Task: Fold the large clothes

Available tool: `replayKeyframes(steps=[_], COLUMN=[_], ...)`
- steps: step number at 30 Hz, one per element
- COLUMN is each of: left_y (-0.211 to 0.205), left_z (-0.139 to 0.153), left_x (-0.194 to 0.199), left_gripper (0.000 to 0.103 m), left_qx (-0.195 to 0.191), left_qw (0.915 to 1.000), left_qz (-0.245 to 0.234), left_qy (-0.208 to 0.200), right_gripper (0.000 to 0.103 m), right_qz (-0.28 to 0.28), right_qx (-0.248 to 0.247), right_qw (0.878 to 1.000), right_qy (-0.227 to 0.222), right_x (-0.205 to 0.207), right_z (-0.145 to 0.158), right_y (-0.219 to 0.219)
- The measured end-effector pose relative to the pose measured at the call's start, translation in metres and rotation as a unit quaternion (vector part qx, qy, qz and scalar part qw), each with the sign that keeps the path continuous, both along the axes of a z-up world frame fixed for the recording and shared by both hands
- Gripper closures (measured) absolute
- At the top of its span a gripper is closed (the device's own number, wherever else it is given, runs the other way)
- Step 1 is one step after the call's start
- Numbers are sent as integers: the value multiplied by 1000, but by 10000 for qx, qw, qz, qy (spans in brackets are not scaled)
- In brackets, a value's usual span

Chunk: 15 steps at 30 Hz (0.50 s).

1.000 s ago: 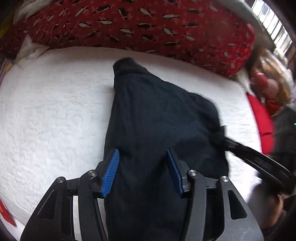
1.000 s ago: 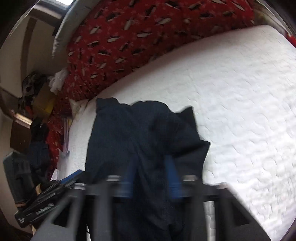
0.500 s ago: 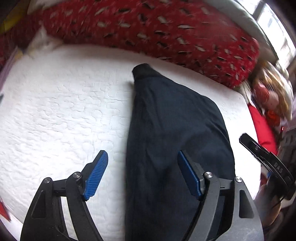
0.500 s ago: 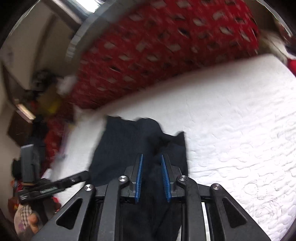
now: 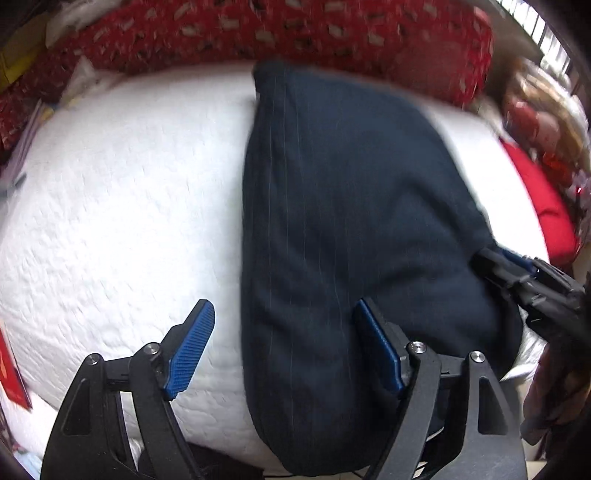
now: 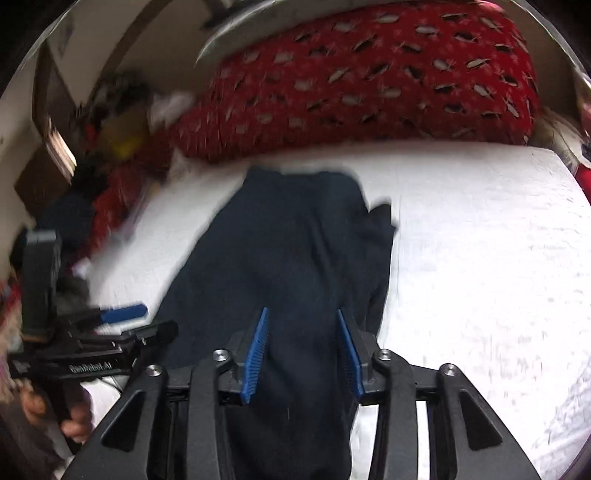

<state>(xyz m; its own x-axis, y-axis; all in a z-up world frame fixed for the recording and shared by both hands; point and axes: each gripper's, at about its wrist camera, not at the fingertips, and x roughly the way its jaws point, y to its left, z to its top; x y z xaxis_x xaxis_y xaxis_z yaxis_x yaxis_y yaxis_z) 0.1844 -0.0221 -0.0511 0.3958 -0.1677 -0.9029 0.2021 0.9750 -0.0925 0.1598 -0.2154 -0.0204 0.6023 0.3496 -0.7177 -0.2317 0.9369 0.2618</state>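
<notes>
We see a dark navy garment (image 5: 351, 229) with faint pinstripes lying lengthwise on the white quilted mattress (image 5: 122, 206), its narrow end reaching toward the red patterned bedding (image 5: 280, 33) heaped along the far side. In the left wrist view the left gripper (image 5: 284, 343) hangs over the garment's near end with its jaws spread wide and released: one blue pad (image 5: 190, 347) sits above bare mattress, the other above the cloth, and neither presses on anything. The right gripper (image 6: 301, 354) is over the same garment from the other side, its jaws opening; dark fabric lies in the gap between the blue pads (image 6: 255, 354), yet the pads stand clear of it (the picture is blurred, so fine contact is hard to judge). Each gripper shows at the edge of the other's view, just beside the cloth's border. A person's hand (image 6: 74, 417) wraps the left gripper's handle in the right wrist view. A plain red cushion (image 5: 543, 206) lies beyond the mattress's far corner.
</notes>
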Motion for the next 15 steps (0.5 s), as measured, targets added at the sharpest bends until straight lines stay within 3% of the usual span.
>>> replayKeyframes(steps=[2, 5, 8, 12, 15], left_y=[3, 5, -1, 1, -1], left_z=[1, 17, 9, 5, 9], left_x=[-5, -29, -44, -56, -62], left_gripper=[23, 24, 23, 23, 23], left_qx=[-121, 12, 163, 37, 99], left_qw=[9998, 9997, 9993, 9998, 9995], left_qz=[69, -23, -88, -39, -76], left_qy=[120, -244, -333, -209, -279], right_gripper=[60, 60, 58, 55, 53], right_qz=[-61, -313, -285, -564, -777], right_qx=[-708, -500, -479, -929, -782], right_qw=[9961, 9975, 9982, 9916, 9914], right_qy=[520, 392, 223, 695, 710], right_x=[-1, -20, -43, -55, -64], right_z=[-30, -14, -4, -39, -40], right_y=[4, -4, -6, -10, -17])
